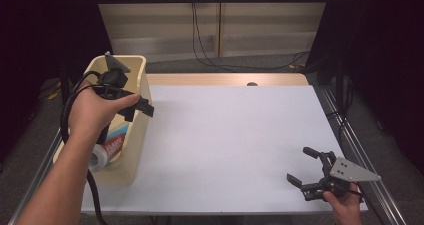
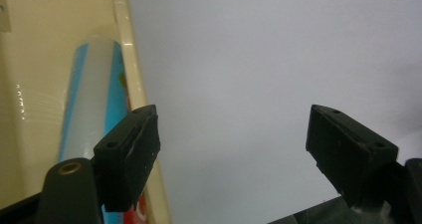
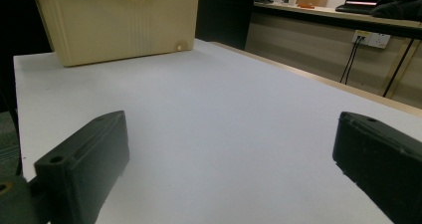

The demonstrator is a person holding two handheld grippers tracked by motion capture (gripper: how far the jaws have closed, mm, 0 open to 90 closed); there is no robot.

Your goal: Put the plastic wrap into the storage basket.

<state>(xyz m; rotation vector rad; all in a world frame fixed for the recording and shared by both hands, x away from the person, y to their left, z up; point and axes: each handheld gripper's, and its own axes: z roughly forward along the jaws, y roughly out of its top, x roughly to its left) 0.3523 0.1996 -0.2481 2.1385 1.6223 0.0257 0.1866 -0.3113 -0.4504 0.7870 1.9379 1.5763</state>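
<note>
black jaws of the left hand-held gripper [image 2: 231,154] rise at the bottom of the left gripper view, standing apart with bare white worktop [image 2: 259,59] between them and nothing clamped. just beside the left jaw runs the rim of the cream plastic bin [image 2: 130,59], and inside it lies a roll with a clear wrap and a blue, white and red label [image 2: 92,99]. in the high view the same roll [image 1: 107,152] rests at the near end of the bin [image 1: 137,135], tilted against its wall, while the left hand [image 1: 95,110] holds its hand-held gripper over the bin's right rim, pointing out toward the open worktop.

the right hand-held gripper [image 1: 301,166] sits low at the near right corner of the worktop [image 1: 230,135], well apart from the bin, its jaws wide and empty; the right gripper view looks across bare white surface to the bin's outer wall [image 3: 114,30].

judged from this, the step in hand is the end of a drop-off: the roll is in the bin, the left jaws are free of it and the hand is over the rim. no other loose item shows on the worktop, so the work looks close to done. the next move calls for lifting the left hand-held gripper clear of the rim without knocking the bin, whose light wall could shift if a jaw or the trailing cable [image 1: 67,110] catches it, then bringing the hand back over the worktop.
</note>
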